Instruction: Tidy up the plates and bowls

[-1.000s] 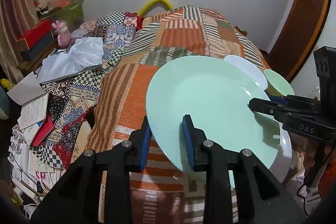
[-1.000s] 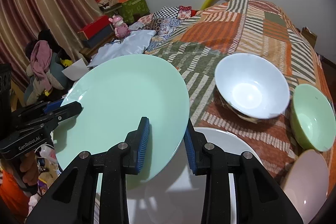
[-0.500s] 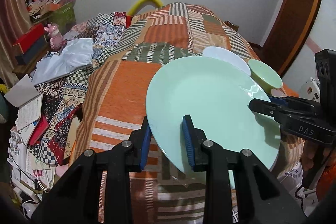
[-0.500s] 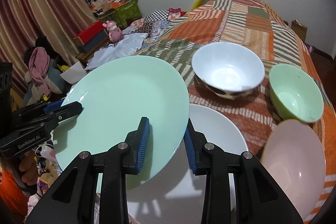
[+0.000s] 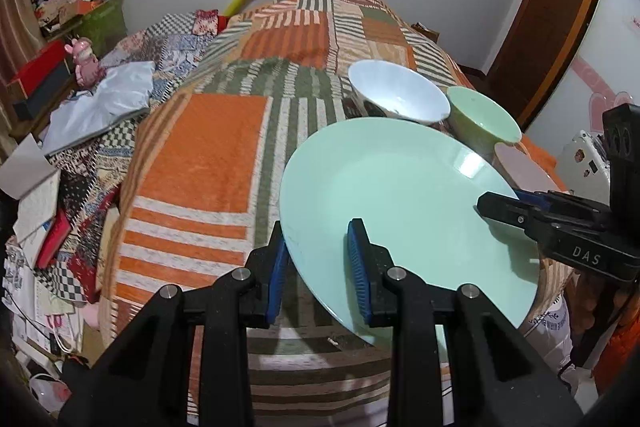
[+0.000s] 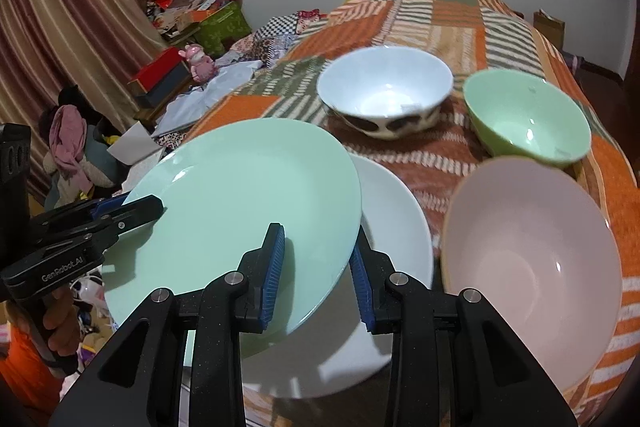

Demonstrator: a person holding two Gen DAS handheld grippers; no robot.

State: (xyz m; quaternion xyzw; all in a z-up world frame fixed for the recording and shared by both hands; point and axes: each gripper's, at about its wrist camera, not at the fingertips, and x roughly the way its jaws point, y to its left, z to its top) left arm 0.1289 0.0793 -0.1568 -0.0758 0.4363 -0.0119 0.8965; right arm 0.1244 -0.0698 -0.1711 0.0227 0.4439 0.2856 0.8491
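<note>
Patchwork bedding in orange, green and cream stripes covers the bed [image 5: 208, 151] that carries all the crockery, in a cluttered bedroom with a curtain on one side. Largest of the dishes is the mint-green plate [image 6: 240, 211], held in the air between the two claws, slightly tilted, its rim overlapping the white plate [image 6: 400, 227] that lies flat on the bedding just below and to its right. So the white plate lies nearer the right claw, and any lowering to stack would go down and rightward. The left claw [image 5: 318, 267] pinches the green plate's rim on one side, its blue pads closed above and below the edge; the right claw [image 6: 316, 271] grips the opposite rim the same way. The plate is glossy, shallow, unmarked and empty. Beside the white plate sits a pale pink bowl [image 6: 532, 267], near the right claw. Farther back stand a white bowl [image 6: 386, 91] with dark blotches on its outside and a smaller green bowl [image 6: 528, 115], side by side.
</note>
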